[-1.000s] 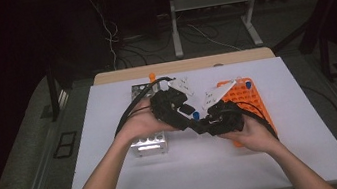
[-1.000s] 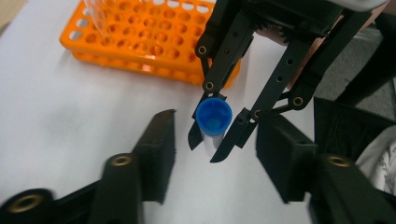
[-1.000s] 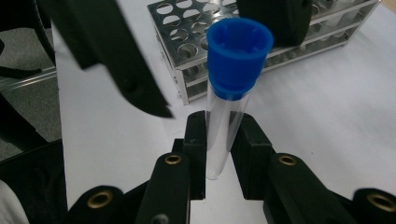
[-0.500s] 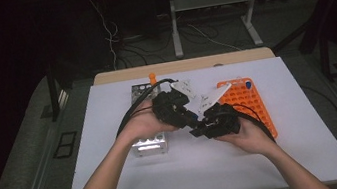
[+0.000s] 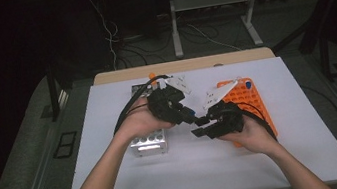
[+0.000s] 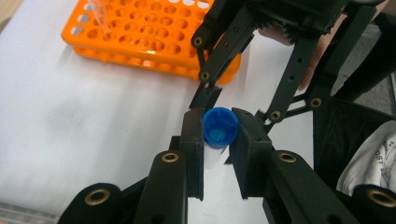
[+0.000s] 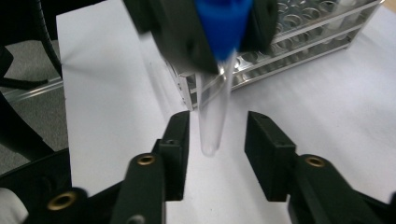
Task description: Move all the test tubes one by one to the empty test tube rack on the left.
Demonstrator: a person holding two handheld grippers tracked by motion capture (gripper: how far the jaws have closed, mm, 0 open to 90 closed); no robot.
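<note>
Left gripper (image 6: 217, 140) holding tube (image 6: 219, 130), right gripper (image 7: 217, 151) now closer, fingers apart

- In the left gripper view, the clear body of the blue-capped tube (image 6: 219, 135) is mostly hidden between the jaws of the left hand-held gripper (image 6: 219, 154); only its cap and a short stretch below show.
- In the right gripper view, the tube's cap (image 7: 223, 23) is blurred and cut off by the top edge.
- The metal rack (image 7: 299, 42), behind the tube, runs out past the right edge.
- The orange rack (image 6: 144, 37), beyond the tube, is cut by the top edge and partly covered by the right hand-held gripper (image 6: 261, 88).
- In the high view the tube (image 5: 191, 116) is too small to make out.
</note>
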